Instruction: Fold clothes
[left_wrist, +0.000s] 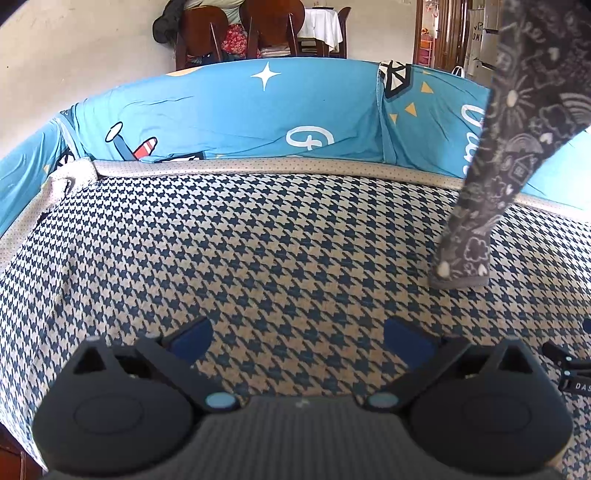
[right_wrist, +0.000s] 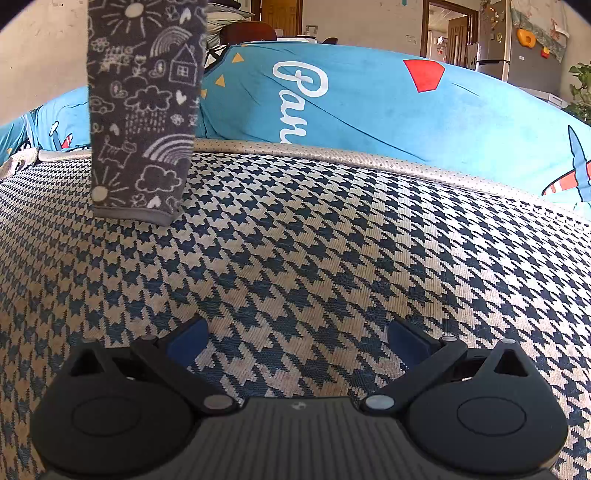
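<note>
Left claw (left_wrist: 297, 341) spread wide, empty | right claw (right_wrist: 295, 341) likewise gaping, nothing held | grey doodle-print garment (right_wrist: 142, 110) dangling from above frame, holder unseen, hem just brushing houndstooth surface (right_wrist: 332, 240) | probably lowering to lay flat for folding

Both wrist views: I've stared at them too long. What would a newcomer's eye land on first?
First, the dark grey doodle-print cloth hanging from above, its hem just over the houndstooth cover; it shows at upper left in the right wrist view and at far right in the left. Next, the bright blue cartoon sheet across the back. Both the left gripper and the right gripper are open and hold nothing.
</note>
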